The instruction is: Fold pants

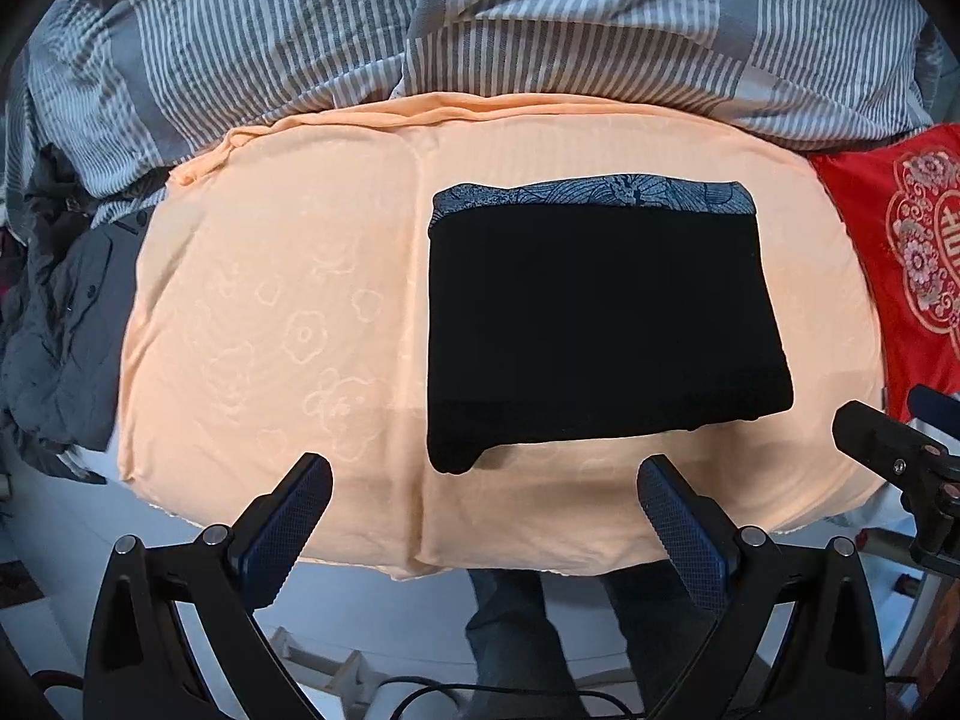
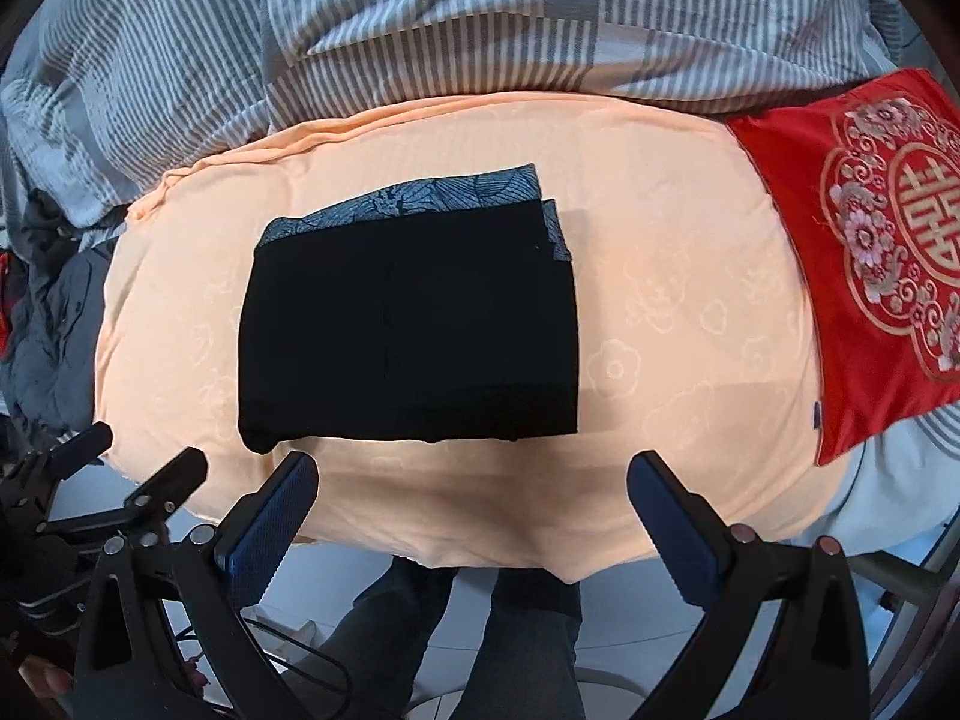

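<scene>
On peach cover (image 1: 270,300): folded pants (image 1: 600,324) beyond both tongs, left (image 1: 485,483) and right (image 2: 472,477), spread apart, empty.

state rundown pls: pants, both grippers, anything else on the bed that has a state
pants: folded into a flat rectangle, patterned waistband showing along the far edge, lying free on the peach sheet
left gripper: open, empty, above the bed's near edge
right gripper: open, empty, clear of the pants
red cushion: flat, beside the sheet
striped duvet: rumpled, behind the sheet
</scene>
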`<state>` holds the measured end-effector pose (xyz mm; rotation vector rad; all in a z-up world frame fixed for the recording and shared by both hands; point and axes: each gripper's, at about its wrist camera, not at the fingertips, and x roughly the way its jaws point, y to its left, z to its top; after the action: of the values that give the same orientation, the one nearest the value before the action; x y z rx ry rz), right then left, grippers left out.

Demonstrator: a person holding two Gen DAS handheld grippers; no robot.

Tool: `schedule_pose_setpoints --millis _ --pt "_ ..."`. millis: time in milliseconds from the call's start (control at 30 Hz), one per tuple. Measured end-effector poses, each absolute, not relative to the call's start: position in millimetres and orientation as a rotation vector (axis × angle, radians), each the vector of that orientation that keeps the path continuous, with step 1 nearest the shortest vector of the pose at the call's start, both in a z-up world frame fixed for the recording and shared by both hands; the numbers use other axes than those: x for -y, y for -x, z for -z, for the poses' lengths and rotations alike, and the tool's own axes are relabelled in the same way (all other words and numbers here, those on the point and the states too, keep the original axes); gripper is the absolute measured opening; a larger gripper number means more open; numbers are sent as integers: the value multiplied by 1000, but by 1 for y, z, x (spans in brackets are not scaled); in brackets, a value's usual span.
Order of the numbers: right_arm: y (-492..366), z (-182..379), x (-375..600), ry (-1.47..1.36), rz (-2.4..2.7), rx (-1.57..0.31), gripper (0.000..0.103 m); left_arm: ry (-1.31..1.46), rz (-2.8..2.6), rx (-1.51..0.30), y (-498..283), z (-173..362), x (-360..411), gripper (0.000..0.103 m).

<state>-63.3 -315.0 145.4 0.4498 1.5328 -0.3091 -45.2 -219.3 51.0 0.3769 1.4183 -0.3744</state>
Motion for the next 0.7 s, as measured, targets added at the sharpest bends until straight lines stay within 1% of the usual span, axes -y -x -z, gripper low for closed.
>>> schedule_pose_setpoints --millis 267,700 --pt "62 -139 313 -447 270 -1563 103 -385 363 -1434 47 -55 224 102" --pt "62 -140 316 -476 283 -1560 103 -396 376 -1429 44 -60 229 102"
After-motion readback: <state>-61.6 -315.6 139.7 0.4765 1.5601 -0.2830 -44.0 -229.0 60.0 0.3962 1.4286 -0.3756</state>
